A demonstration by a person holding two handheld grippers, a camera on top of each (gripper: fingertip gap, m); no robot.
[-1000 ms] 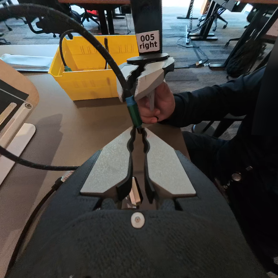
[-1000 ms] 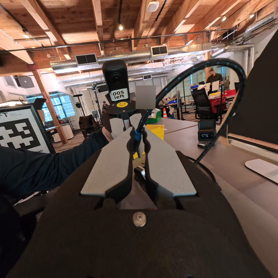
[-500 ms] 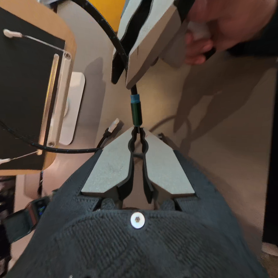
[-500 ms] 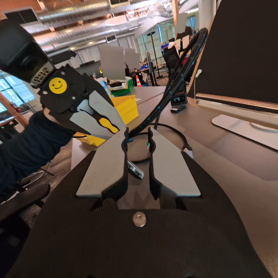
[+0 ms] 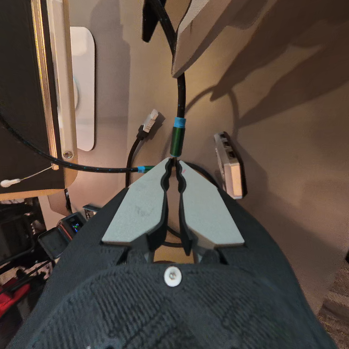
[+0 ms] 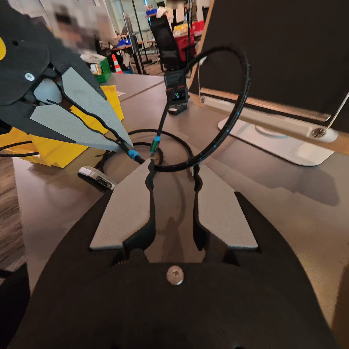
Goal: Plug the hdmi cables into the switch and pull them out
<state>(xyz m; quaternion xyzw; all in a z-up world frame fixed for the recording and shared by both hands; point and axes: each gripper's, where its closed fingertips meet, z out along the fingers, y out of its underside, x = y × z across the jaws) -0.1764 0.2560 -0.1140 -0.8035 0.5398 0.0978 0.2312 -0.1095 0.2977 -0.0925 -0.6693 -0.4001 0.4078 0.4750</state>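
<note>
My left gripper (image 5: 173,162) is shut on the metal tip of a green HDMI plug (image 5: 177,140) with a blue band, held low over the table. Its black braided cable (image 5: 181,98) runs up between the fingers of my right gripper (image 5: 161,58). In the right wrist view my right gripper (image 6: 173,166) is open, and the cable (image 6: 222,132) loops loosely through its gap. The left gripper (image 6: 124,145) holds the plug (image 6: 133,153) just ahead. The silver switch (image 5: 229,164) lies on the table to the right of the plug; it also shows in the right wrist view (image 6: 96,176). A second green plug (image 6: 154,144) hangs nearby.
A monitor on a white stand base (image 6: 273,139) stands at the right of the brown table (image 6: 283,207). A yellow bin (image 6: 56,147) sits at the far left. A small device with a lit screen (image 6: 176,92) stands behind. A black cable with a pale connector (image 5: 150,120) lies beside the plug.
Both grippers came down from mid-air to just above the table. My right gripper let go of the cable and opened. The left gripper kept its hold on the plug.
</note>
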